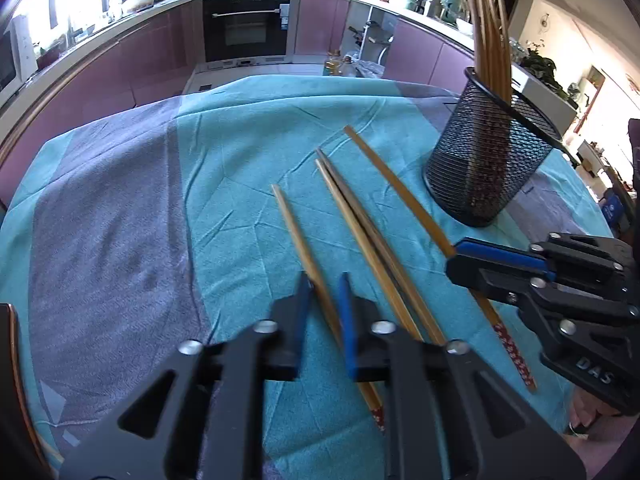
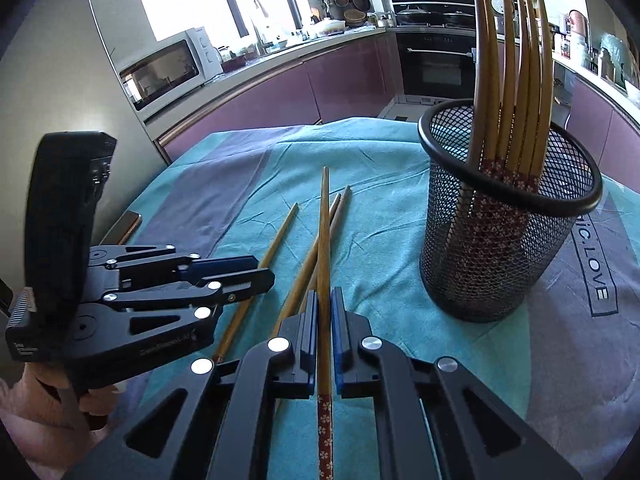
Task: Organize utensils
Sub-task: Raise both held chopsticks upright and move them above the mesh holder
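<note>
Several bamboo chopsticks with red flowered ends lie on the teal cloth. My left gripper [image 1: 324, 280] straddles the leftmost chopstick [image 1: 296, 232], jaws narrowly open with a gap on each side; it also shows in the right wrist view [image 2: 256, 274]. My right gripper [image 2: 325, 300] is shut on another chopstick [image 2: 325, 240], which shows in the left wrist view [image 1: 400, 192] under the right gripper [image 1: 456, 260]. Two more chopsticks [image 1: 360, 232] lie between them. A black mesh holder [image 2: 504, 248] with several upright chopsticks [image 2: 508, 72] stands to the right, also in the left wrist view [image 1: 488, 160].
The table carries a teal and grey cloth [image 1: 120, 208] with printed letters [image 2: 596, 264]. A phone [image 2: 124, 226] lies at the table's left edge. Purple kitchen cabinets [image 1: 152, 56], an oven [image 1: 246, 26] and a microwave [image 2: 168, 68] stand behind.
</note>
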